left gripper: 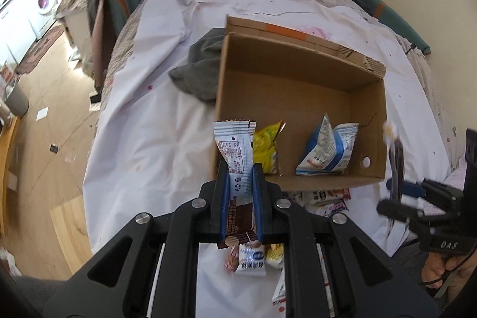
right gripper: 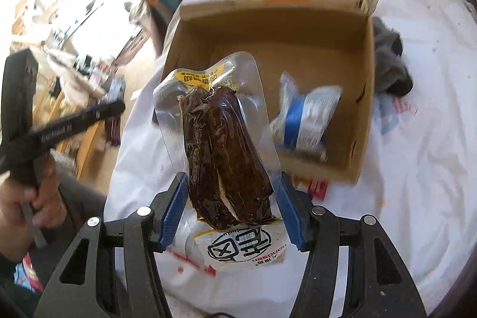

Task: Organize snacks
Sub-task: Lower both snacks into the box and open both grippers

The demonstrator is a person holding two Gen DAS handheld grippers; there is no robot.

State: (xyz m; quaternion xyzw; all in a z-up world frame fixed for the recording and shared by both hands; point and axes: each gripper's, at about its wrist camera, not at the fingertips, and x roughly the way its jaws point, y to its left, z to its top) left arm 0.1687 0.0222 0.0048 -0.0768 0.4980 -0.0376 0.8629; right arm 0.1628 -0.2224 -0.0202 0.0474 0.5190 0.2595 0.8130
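Note:
An open cardboard box (left gripper: 301, 85) (right gripper: 298, 29) lies on a white sheet. Inside it are a yellow packet (left gripper: 266, 149) and a blue-and-white packet (left gripper: 328, 151) (right gripper: 304, 115). My left gripper (left gripper: 241, 172) is shut on a white and brown wrapped snack bar (left gripper: 235, 151), held upright above the sheet near the box's near-left corner. My right gripper (right gripper: 229, 187) is shut on a clear vacuum pouch of dark brown food (right gripper: 220, 145), raised in front of the box. In the left wrist view the right gripper (left gripper: 399, 189) shows at the right edge with the pouch edge-on.
Loose snack packets (left gripper: 253, 258) lie on the sheet (left gripper: 143, 139) below the left gripper and by the box's near wall (left gripper: 328, 198). A grey cloth (left gripper: 199, 70) sits beside the box. Crumpled bedding lies behind. Wooden floor lies to the left.

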